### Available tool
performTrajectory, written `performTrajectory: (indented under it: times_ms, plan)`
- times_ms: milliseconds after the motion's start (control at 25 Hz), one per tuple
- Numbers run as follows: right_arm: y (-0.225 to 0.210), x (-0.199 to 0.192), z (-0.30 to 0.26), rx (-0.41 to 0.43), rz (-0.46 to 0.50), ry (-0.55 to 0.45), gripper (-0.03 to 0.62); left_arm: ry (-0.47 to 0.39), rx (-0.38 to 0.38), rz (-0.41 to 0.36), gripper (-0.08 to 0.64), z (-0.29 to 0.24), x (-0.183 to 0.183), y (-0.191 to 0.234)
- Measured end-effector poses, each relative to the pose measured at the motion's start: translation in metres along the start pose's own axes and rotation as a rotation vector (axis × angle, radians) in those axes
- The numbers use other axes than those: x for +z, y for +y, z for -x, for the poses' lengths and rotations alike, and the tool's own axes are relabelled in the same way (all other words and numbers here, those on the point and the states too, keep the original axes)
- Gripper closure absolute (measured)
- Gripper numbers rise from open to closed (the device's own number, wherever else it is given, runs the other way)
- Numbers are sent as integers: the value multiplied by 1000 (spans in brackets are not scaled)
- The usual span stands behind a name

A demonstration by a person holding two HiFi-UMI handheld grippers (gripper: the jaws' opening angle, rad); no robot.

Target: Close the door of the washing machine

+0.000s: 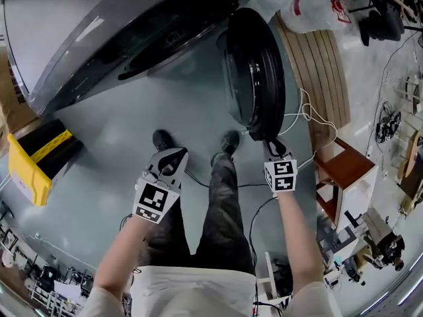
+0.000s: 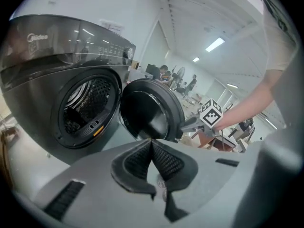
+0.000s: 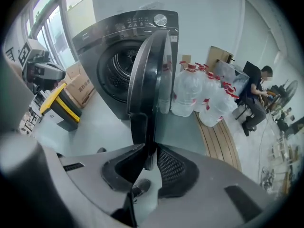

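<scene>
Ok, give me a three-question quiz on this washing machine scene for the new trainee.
1. True or false: the washing machine door is fully closed.
2. Which gripper has the door's edge between its jaws? A. left gripper B. right gripper C. neither
3. What stands between the left gripper's jaws?
Key: 1. False, it stands wide open. 2. B. 3. Nothing; they are shut together.

White short-sleeve shirt (image 1: 198,290), dark grey trousers (image 1: 221,207), black shoes (image 1: 162,139). Left gripper (image 1: 173,156), right gripper (image 1: 269,144): grey shells, black mesh fingers (image 2: 169,163), black-white marker cube (image 1: 281,175) each.
</scene>
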State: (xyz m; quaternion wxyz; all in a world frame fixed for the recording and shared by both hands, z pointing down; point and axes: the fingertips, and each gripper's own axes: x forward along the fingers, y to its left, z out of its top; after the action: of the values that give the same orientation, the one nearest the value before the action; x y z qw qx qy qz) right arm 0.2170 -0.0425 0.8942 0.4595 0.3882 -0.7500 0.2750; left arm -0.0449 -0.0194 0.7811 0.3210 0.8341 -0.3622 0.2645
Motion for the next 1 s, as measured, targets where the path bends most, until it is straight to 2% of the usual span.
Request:
performTrajectory:
  times_ms: [440,680,1000]
  plan:
    - [126,38,-32,29,-101,0,471,-24,70,90,551,51,-41,54]
    - [190,73,-54,83,-154,-8,453,-39,98,126,551,75,-59,77]
    - [256,136,-82,178,-128,-36,437,-66,144,185,551,102,-74,105]
